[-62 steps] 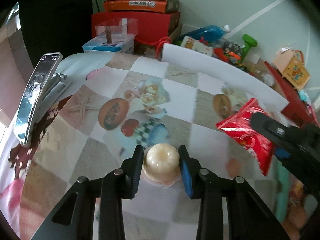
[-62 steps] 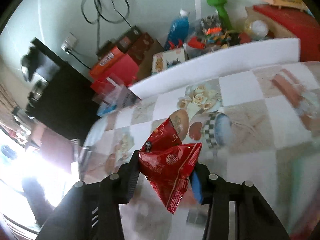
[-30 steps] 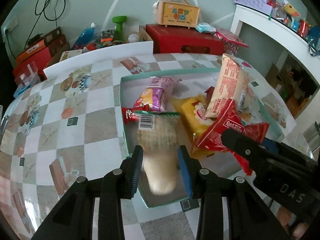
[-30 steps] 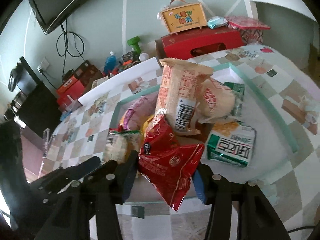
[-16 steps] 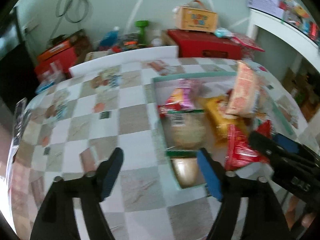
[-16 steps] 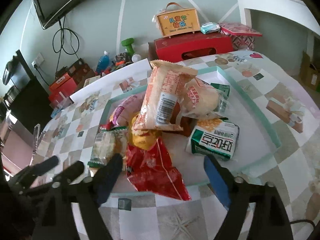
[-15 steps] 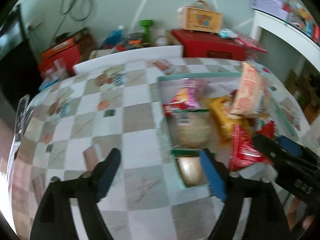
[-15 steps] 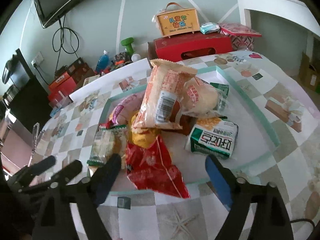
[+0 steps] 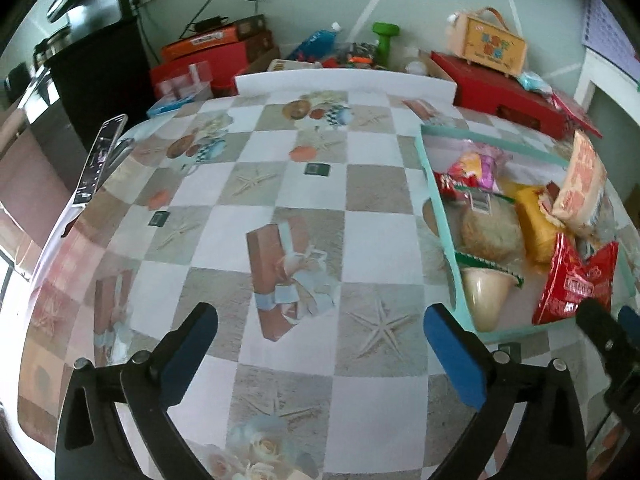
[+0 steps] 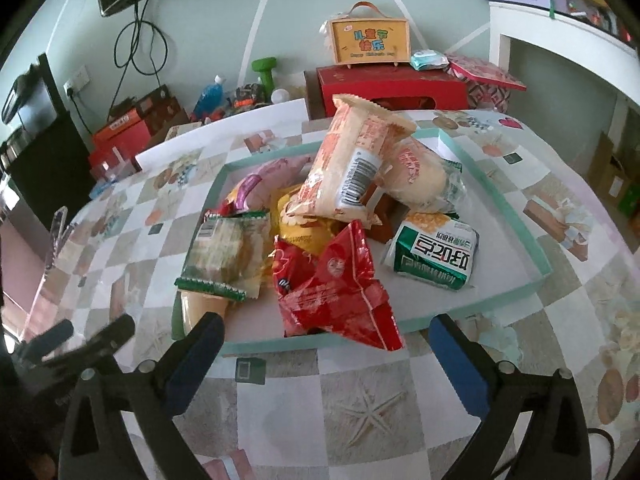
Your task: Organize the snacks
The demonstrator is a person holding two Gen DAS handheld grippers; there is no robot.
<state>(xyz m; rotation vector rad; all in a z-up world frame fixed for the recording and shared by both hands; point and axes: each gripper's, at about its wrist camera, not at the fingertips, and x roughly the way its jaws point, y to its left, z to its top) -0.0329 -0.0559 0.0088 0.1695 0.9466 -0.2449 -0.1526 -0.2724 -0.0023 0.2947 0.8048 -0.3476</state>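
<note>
A: Fig. status? Start w/ the biggest item.

B: Shallow teal-rimmed tray [image 10: 520, 236] on the checked-print table [image 9: 256, 184] holds the whole snack pile, incl. crinkled red foil packet [image 10: 336, 292] and cream pudding cup [image 9: 486, 296] at the near edge.

A: Tongs?

B: Left gripper [image 9: 320, 336] and right gripper [image 10: 324, 344] just spread wide, nothing between the jaws. No loose snacks visible; prob. near done.

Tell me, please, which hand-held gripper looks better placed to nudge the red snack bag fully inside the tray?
Right. The right hand-held gripper is open and faces the red snack bag, which overhangs the tray's near rim. The left hand-held gripper faces bare tablecloth beside the tray.
</note>
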